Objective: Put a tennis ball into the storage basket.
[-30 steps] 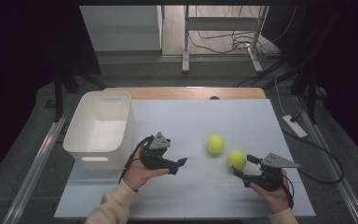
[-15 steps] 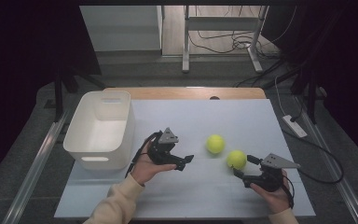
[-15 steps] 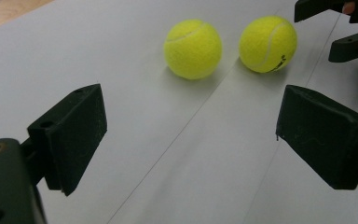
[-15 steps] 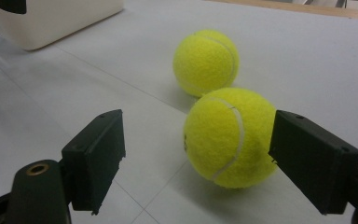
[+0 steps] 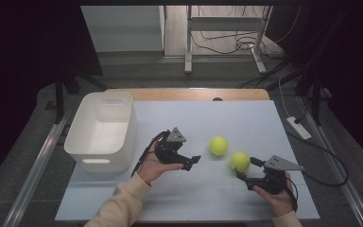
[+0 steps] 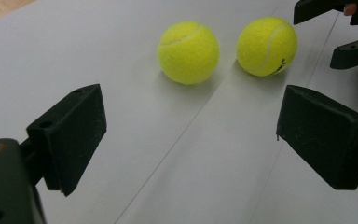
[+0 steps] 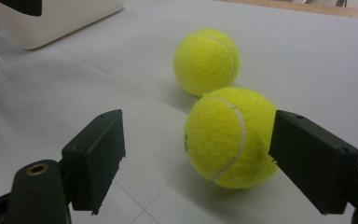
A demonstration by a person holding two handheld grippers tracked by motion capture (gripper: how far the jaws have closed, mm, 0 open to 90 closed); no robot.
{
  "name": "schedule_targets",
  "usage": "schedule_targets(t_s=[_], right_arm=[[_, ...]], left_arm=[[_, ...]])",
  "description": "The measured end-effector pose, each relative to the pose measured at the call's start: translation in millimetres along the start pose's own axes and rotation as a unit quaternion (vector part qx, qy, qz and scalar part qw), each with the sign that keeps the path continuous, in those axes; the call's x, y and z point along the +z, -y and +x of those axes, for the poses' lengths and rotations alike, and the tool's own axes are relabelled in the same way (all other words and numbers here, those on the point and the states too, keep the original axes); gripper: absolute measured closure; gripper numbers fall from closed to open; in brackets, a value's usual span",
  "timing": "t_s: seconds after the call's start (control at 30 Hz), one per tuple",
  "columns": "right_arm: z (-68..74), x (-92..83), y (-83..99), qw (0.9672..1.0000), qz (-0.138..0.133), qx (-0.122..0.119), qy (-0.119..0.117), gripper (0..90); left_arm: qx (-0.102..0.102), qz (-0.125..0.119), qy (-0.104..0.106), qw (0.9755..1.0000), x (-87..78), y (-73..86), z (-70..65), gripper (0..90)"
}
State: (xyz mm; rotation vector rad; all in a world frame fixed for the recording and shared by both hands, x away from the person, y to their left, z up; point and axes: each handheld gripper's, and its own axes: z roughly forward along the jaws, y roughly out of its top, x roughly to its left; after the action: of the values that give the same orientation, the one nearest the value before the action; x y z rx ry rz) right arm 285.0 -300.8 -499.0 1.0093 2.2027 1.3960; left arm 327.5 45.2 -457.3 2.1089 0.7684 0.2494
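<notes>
Two yellow-green tennis balls lie on the pale table sheet. The farther ball rests just ahead of my left gripper, which is open and apart from it. Against the right jaw of my right gripper lies the nearer ball, partly between the spread jaws and not clamped. That gripper is open. In the left gripper view its two black jaws stand just beyond the nearer ball at the top right.
A white plastic bin stands at the left of the sheet, just behind my left hand. The pale sheet covers the table, with a wooden strip along the far edge. Cables trail off the right side.
My left gripper has moved right, away from the bin and toward the farther ball. The right gripper and both balls have stayed put.
</notes>
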Motion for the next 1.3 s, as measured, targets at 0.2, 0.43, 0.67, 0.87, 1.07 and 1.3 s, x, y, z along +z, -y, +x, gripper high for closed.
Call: schedule_targets(t_s=[0.2, 0.43, 0.67, 0.87, 1.07, 1.3], right_arm=[[0.0, -0.3, -0.1, 1.0, -0.001, 0.001, 0.0, 18.1], [-0.2, -0.3, -0.1, 1.0, -0.001, 0.001, 0.001, 18.0], [0.0, -0.5, 0.0, 1.0, 0.0, 0.002, 0.001, 18.1], [-0.3, -0.3, 0.0, 1.0, 0.0, 0.001, 0.001, 18.0], [-0.4, -0.5, -0.2, 1.0, -0.001, 0.001, 0.001, 18.1], [-0.6, -0.6, -0.3, 1.0, -0.002, 0.001, 0.001, 18.0]], left_arm=[[0.001, 0.005, 0.002, 1.0, 4.9, -3.4, 0.8, 8.9], [0.01, 0.014, 0.004, 0.9999, 13.9, -11.3, -0.6, 8.7], [0.007, 0.016, 0.01, 0.9998, 23.4, -17.1, -1.1, 8.7], [0.007, 0.019, 0.015, 0.9997, 30.3, -21.3, -1.6, 8.7], [0.008, 0.024, 0.017, 0.9995, 36.4, -25.2, -2.3, 8.6], [0.004, 0.029, 0.02, 0.9994, 43.0, -28.1, -1.1, 8.6]])
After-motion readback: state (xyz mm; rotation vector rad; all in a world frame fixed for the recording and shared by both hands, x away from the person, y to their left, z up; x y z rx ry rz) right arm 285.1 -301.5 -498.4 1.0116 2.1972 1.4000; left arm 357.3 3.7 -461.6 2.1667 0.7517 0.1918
